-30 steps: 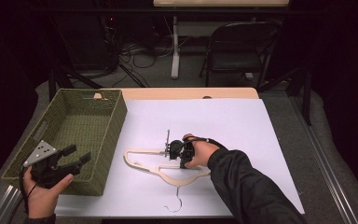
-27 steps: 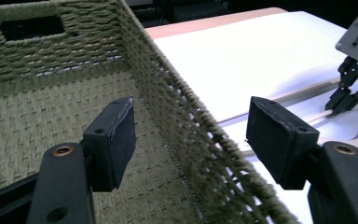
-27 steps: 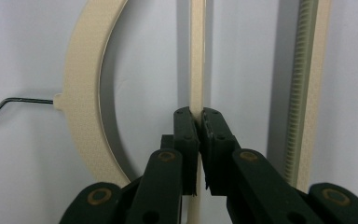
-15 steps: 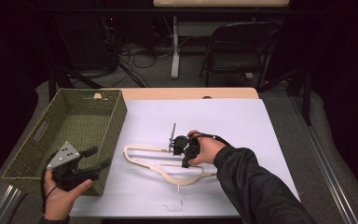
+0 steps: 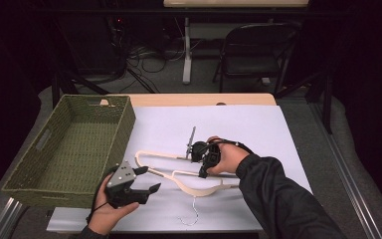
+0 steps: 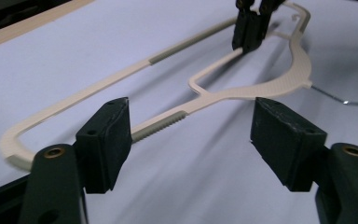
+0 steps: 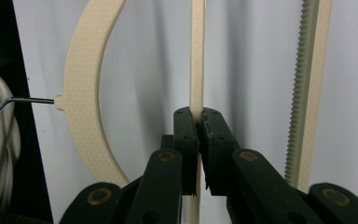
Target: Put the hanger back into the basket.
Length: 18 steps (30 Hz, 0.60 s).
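Observation:
A cream plastic hanger point(image 5: 166, 156) with a wire hook point(image 5: 191, 219) lies on the white sheet. My right gripper point(image 5: 202, 172) is shut on its thin inner bar point(image 7: 196, 56), with the curved shoulder point(image 7: 84, 93) to the left in the right gripper view. My left gripper point(image 5: 149, 179) hovers at the hanger's left end, near the table's front edge. Its jaws have just been opening, and its pads point(image 6: 105, 137) stand wide apart with nothing gripped. The hanger point(image 6: 256, 91) runs ahead of them toward the right gripper point(image 6: 249, 39).
A green woven basket point(image 5: 124, 129) stands at the table's left, close behind the left hand. The white sheet point(image 5: 238, 124) covers most of the wooden table. Behind the table are a folding chair point(image 5: 256, 50) and floor cables.
My left gripper has moved right from the basket's front to the hanger's left end. The right hand has shifted slightly right with the hanger still held.

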Motion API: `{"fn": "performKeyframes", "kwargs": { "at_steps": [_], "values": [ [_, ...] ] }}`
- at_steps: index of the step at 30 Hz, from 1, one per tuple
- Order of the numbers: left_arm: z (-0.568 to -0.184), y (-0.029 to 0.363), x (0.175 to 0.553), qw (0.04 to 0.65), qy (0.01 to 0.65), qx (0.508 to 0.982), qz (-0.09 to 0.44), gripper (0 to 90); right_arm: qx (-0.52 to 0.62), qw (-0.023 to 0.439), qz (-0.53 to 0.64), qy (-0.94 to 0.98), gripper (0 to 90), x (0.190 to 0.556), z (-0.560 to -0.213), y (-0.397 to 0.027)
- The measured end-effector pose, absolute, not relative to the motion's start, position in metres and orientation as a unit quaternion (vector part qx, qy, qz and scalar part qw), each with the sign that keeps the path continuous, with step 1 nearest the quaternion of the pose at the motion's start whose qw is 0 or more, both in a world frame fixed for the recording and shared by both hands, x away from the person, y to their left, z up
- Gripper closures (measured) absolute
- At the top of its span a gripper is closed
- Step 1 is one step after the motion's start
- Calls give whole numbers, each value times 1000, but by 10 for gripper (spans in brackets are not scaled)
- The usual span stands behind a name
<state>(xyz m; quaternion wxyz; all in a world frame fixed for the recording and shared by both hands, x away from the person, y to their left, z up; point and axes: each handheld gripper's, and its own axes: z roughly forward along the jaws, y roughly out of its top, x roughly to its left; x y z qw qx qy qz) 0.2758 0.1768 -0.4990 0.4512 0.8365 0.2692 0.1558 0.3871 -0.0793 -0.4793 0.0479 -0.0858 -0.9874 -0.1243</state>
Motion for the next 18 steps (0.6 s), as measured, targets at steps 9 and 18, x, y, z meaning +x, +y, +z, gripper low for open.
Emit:
{"fn": "performKeyframes", "kwargs": {
  "at_steps": [9,18],
  "values": [
    [-514,150,275,431,227,857,167,210,-89,59,-121,-987,856,388,-481,-79],
    [-526,131,272,397,176,881,189,154,-88,76,-119,-986,856,389,-485,-72]
  ]
}}
